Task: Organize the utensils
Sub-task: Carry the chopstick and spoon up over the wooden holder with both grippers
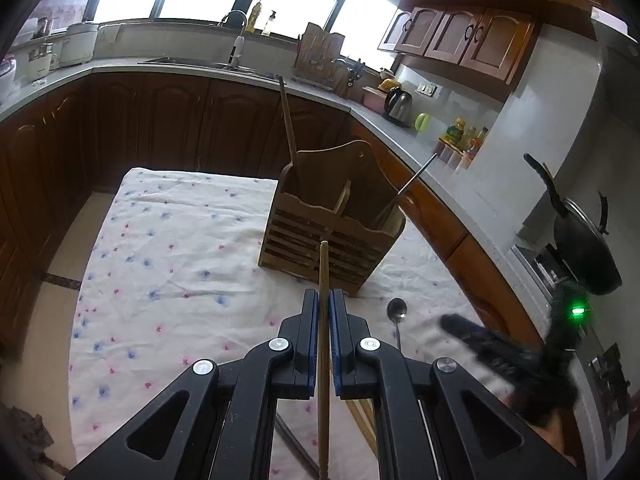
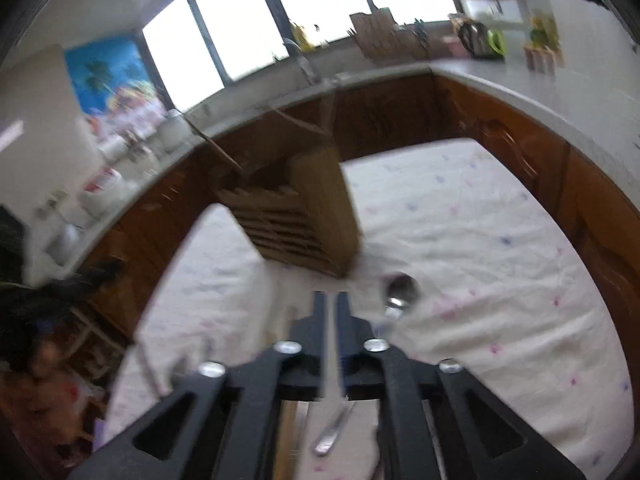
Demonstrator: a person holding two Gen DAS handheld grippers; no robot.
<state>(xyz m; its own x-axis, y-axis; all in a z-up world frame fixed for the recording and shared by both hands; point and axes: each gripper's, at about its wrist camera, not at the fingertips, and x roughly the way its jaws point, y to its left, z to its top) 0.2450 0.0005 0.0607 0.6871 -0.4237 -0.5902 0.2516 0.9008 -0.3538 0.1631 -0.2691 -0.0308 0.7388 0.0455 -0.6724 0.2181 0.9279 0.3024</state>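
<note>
Black gripper (image 1: 324,300) frames, blue pads (image 1: 335,340), silver screws (image 1: 279,345).

My right view is smeared with motion blur, so I cannot tell how my right gripper (image 2: 330,300) stands. The spoon's (image 2: 400,292) handle runs hidden beneath it. In my left view, the chopstick's (image 1: 323,320) lower end leaves the bottom edge.
</note>
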